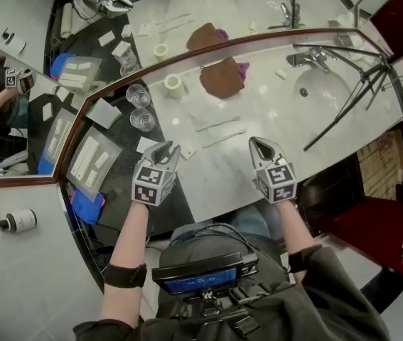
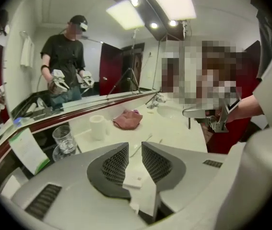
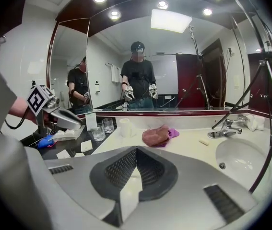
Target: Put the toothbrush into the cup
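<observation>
The left claw (image 1: 165, 148) is held above the near edge of the pale tabletop (image 1: 258, 116), where it meets a dark strip. In the left gripper view, the left claw (image 2: 135, 146) is seen with its jaws parted by a narrow gap. Nothing is gripped or touched by the ribbed pads (image 2: 115, 163). Through the gap, a small white packet (image 2: 136, 181) lying on the tabletop below can be seen.

The right claw (image 1: 259, 143) is held beside it, apart from it, over the same tabletop. In the right gripper view, the right claw (image 3: 136, 150) is shown fully closed, pad against pad, with nothing between them.

The toothbrush (image 1: 224, 139) is left lying flat on the tabletop, ahead of both claws and roughly between their tips, and is touched by neither. A second slim pale stick (image 1: 216, 124) is laid parallel just beyond it, and the two cannot be told apart with certainty.

The cup (image 1: 173, 84), white and upright, is set further back near the mirror (image 1: 187, 20), just beside a crumpled brown cloth (image 1: 222, 77). It is well apart from the toothbrush.

Two clear glasses (image 1: 141, 109) are placed on the dark strip to the left of the cup. A sink (image 1: 322, 91) is set in the right side of the tabletop.
</observation>
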Demonstrator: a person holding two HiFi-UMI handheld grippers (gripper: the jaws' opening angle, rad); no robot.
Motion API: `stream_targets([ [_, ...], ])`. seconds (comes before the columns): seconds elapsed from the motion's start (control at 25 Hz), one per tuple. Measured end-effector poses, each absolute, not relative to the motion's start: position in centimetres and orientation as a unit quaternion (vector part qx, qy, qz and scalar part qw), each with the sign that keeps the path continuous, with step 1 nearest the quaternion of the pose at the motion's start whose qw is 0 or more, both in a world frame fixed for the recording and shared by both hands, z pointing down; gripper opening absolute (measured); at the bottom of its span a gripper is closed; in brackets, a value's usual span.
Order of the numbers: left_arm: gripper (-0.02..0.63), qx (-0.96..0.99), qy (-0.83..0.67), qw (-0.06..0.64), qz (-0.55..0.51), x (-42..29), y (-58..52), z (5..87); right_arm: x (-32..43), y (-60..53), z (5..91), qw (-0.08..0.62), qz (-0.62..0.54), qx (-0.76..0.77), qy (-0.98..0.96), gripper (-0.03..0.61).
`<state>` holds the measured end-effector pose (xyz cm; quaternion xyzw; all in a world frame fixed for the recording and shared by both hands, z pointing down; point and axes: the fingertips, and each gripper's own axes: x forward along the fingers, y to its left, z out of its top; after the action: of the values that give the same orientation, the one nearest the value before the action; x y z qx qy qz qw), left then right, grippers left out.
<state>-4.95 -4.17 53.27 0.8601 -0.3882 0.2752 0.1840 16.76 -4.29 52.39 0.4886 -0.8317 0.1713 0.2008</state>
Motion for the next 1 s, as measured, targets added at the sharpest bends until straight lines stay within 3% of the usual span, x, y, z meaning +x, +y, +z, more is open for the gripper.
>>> stream_targets([
  [0.12, 0.139, 0.876, -0.314, 0.169, 0.325, -1.2, -5.8, 54.1, 18.2, -3.5, 53.9, 0.206, 0.184, 0.495, -0.824, 0.003],
  [0.4, 0.181, 0.874, -0.173, 0.147, 0.43, 5.0, -8.0, 58.5, 22.0, -2.3, 56.2, 0.195, 0.217, 0.518, -0.804, 0.003],
  [1.0, 0.181, 0.807, -0.016, 0.087, 0.584, 9.7, -9.6, 68.6, 26.0, 1.1, 60.1, 0.16, 0.272, 0.548, -0.775, 0.003],
])
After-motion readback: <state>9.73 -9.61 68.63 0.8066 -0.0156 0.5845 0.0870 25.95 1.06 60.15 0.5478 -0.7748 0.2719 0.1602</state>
